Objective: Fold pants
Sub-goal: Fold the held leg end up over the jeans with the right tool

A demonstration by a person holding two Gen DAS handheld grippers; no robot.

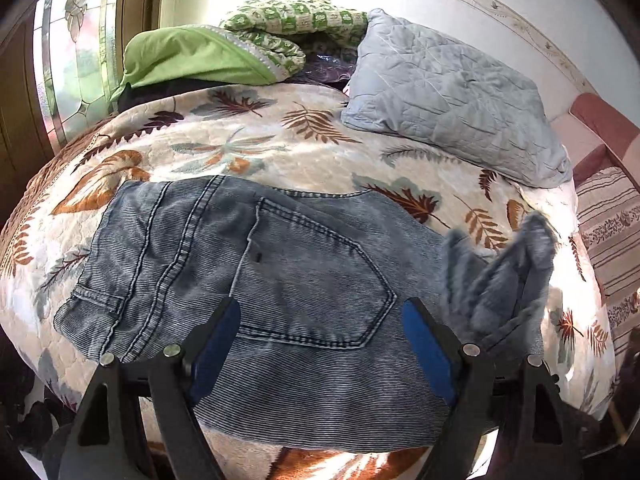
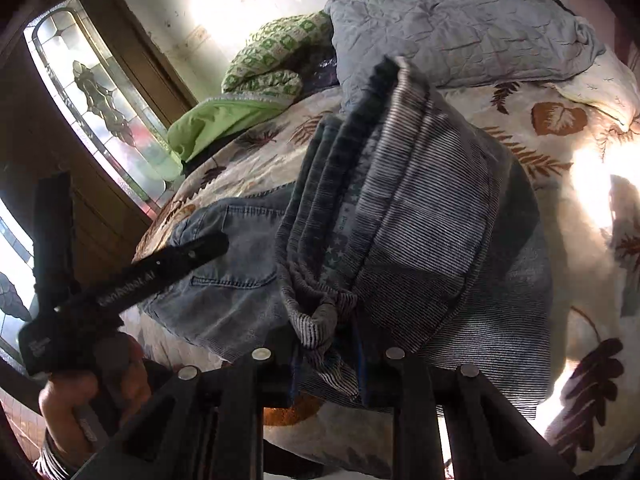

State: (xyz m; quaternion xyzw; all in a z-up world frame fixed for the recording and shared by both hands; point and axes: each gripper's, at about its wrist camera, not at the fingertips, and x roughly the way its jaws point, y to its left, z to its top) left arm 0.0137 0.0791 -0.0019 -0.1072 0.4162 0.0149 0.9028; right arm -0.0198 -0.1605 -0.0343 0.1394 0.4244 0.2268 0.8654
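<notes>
A: From the left wrist: pants [image 1: 256, 264] spread flat on the bed cover [image 1: 248, 148], seat side up, back pocket [image 1: 316, 280] showing. Left gripper [image 1: 320, 320] hanging just above the fabric, blue pads [image 1: 428, 356] spread wide, nothing between them.

B: And off to the right?

A: A blurred bunch of the same denim lifted off the bed [image 1: 508, 276], overlapping the right edge of the flat part. Beyond, a grey quilted pillow [image 1: 456, 92] against the wall, a green checked blanket [image 1: 296, 20] and a plain green cloth [image 1: 192, 60] piled at the far left corner, next to a glass door panel [image 1: 76, 60]. Striped fabric [image 1: 612, 232] past the bed's right edge.

B: From the right wrist?

A: Right gripper [image 2: 328, 344] pressed together on a gathered fold of the pants [image 2: 400, 208], held up and draped, filling the middle of the view and hiding much of the bed behind. Fingertips buried in the cloth, hardly visible. Flat part with the pocket lower left [image 2: 224, 264]. Left gripper [image 2: 160, 268] crossing over it, gripped by a hand [image 2: 88, 392] at the bottom left. Pillow [image 2: 460, 24] at top, green blanket [image 2: 276, 56] beside it, door glass [image 2: 92, 92] at left.
</notes>
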